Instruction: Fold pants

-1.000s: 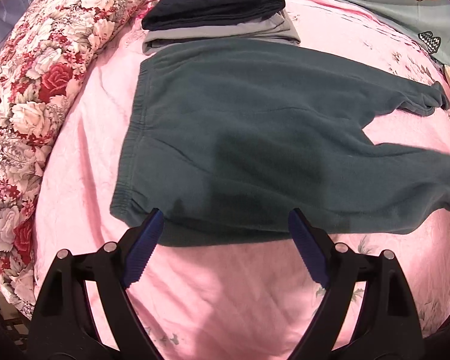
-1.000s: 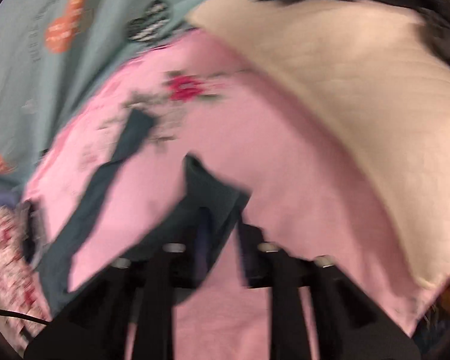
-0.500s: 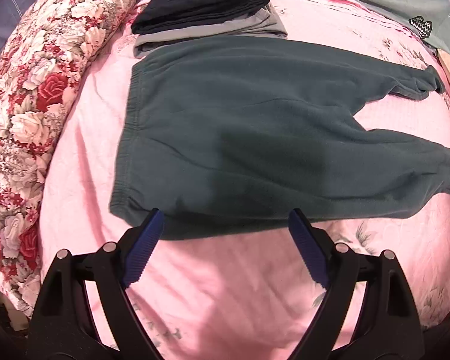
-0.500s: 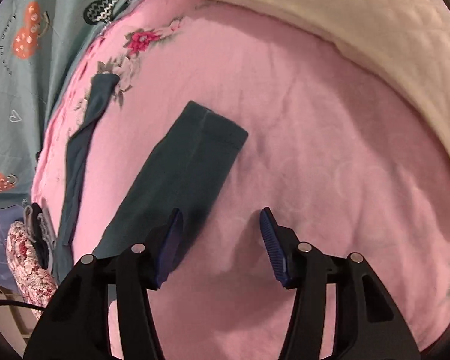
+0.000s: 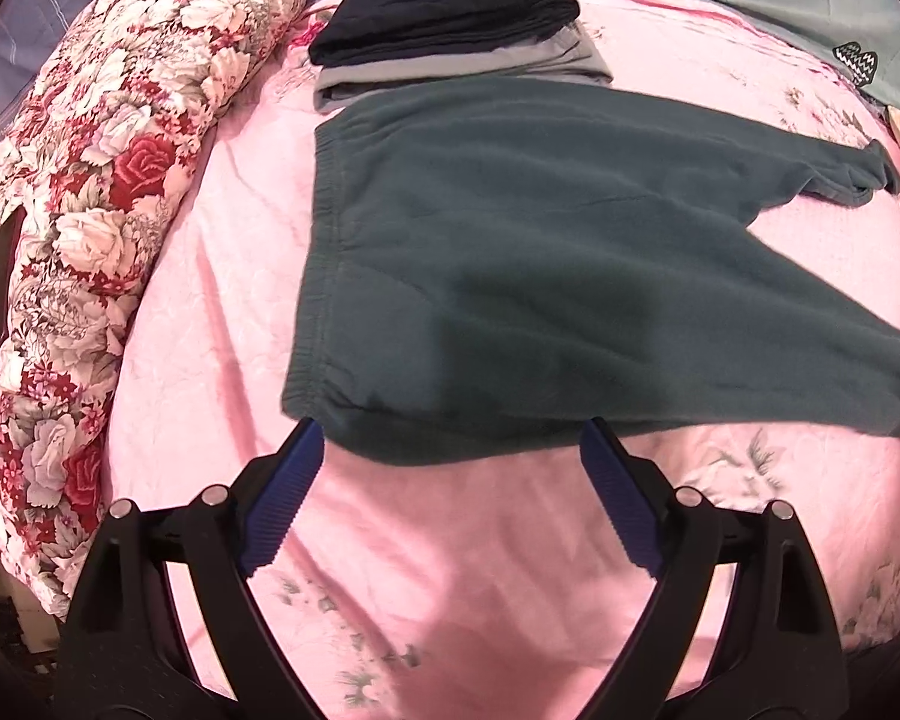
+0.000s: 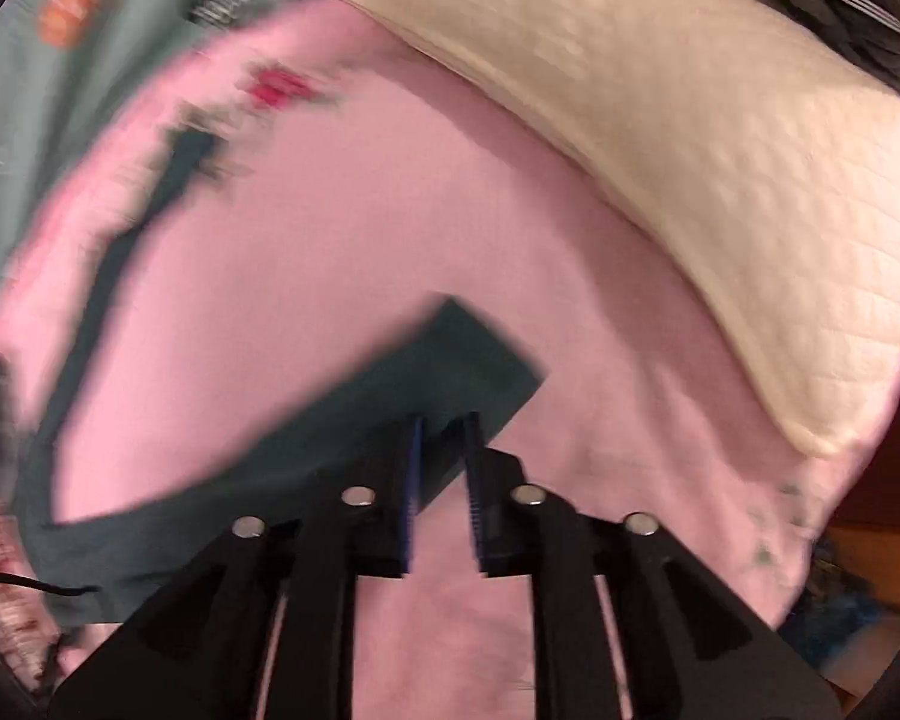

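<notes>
Dark green pants lie spread flat on the pink bed sheet, waistband to the left, two legs running off to the right. My left gripper is open and empty, its blue pads at the near edge of the pants by the waistband corner. In the blurred right wrist view, my right gripper is nearly shut around the cuff end of one pant leg. The other leg stretches away at the left.
A floral pillow with a dark phone on it lies along the left. A stack of folded dark and grey clothes sits behind the pants. A cream quilted pad borders the sheet on the right. A teal printed sheet lies beyond.
My right gripper was open beside the pant leg cuff half a second ago and has closed on it. The left gripper stays open and has shifted slightly left along the waistband edge.
</notes>
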A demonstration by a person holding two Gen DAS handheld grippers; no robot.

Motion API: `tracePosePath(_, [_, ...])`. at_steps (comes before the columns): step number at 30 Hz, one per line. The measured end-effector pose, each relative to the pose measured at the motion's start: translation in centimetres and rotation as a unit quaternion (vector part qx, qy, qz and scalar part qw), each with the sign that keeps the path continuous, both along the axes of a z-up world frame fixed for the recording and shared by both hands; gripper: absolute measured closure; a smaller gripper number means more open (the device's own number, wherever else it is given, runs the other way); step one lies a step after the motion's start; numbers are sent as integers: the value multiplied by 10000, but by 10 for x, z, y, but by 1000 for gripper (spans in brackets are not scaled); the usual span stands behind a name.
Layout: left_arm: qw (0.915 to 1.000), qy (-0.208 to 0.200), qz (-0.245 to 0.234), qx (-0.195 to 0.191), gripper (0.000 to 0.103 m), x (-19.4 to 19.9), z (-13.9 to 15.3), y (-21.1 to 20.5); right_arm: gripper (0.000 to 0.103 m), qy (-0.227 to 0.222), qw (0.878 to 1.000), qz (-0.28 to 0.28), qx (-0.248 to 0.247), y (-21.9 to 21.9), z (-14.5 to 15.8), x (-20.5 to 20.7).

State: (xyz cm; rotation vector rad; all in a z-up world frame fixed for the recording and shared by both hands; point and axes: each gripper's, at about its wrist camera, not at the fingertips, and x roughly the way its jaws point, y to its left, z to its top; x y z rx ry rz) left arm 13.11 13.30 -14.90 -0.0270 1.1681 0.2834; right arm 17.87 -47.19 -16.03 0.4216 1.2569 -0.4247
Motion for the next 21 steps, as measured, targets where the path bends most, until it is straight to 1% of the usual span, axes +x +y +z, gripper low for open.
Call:
tracePosePath(1, [10000, -8, 13, 30, 14, -3, 1, 4, 86, 129, 9995, -216, -166, -3, -4, -6])
tracePosePath(2, [10000, -30, 25, 40, 14, -7, 2, 8, 83, 62, 9989, -397, -230, -3, -2, -14])
tracePosePath(3, [10000, -46, 21, 32, 14, -10, 2, 12, 83, -146, 9992, -310, -207, 6, 4, -18])
tracePosePath(5, [9999, -88, -20, 48, 14, -16, 4, 24, 83, -590, 9967, 537, -116, 48, 20, -17])
tracePosePath(6, [9999, -121, -43, 86, 14, -19, 5, 32, 83, -821, 9888, 1243, -13, 83, 29, -14])
tracePosePath(7, [9998, -149, -68, 85, 14, -21, 7, 38, 83, -998, 9770, 1881, 106, 113, 35, -12])
tracePosePath(8, [9998, -182, -93, 44, 14, -23, 8, 45, 83, -1175, 9541, 2745, 242, 157, 41, -11])
tracePosePath(9, [9997, -227, -120, -45, 14, -25, 9, 52, 84, -1330, 9260, 3521, 304, 200, 46, -14])
tracePosePath(10, [9992, -279, -180, -201, 14, -26, 8, 61, 83, -1518, 8883, 4325, 280, 249, 50, -22])
tracePosePath(11, [9986, -317, -252, -342, 14, -27, 6, 69, 84, -1648, 8594, 4833, 266, 284, 51, -30])
tracePosePath(12, [9983, -302, -306, -387, 15, -26, 3, 75, 84, -1765, 8264, 5338, 318, 321, 52, -40])
tracePosePath(13, [9983, -281, -350, -384, 18, -25, 0, 79, 84, -1833, 7995, 5706, 402, 348, 50, -48])
tracePosePath(14, [9979, -282, -426, -401, 20, -24, -3, 84, 84, -1876, 7669, 6121, 451, 383, 46, -59])
tracePosePath(15, [9973, -286, -496, -470, 24, -22, -6, 90, 84, -1872, 7362, 6493, 381, 418, 40, -71])
tracePosePath(16, [9967, -282, -521, -554, 30, -21, -9, 94, 84, -1872, 7103, 6776, 366, 444, 34, -82])
tracePosePath(18, [9940, -305, -584, -870, 38, -18, -14, 104, 85, -1951, 6733, 7128, 232, 482, 25, -99])
tracePosePath(19, [9911, -319, -648, -1115, 38, -16, -16, 108, 85, -1998, 6547, 7290, 75, 504, 18, -107])
tracePosePath(20, [9882, -327, -729, -1308, 38, -15, -18, 111, 85, -2041, 6427, 7384, -76, 518, 14, -112])
tracePosePath(21, [9849, -343, -809, -1491, 38, -14, -21, 113, 85, -2060, 6336, 7455, -194, 532, 9, -116])
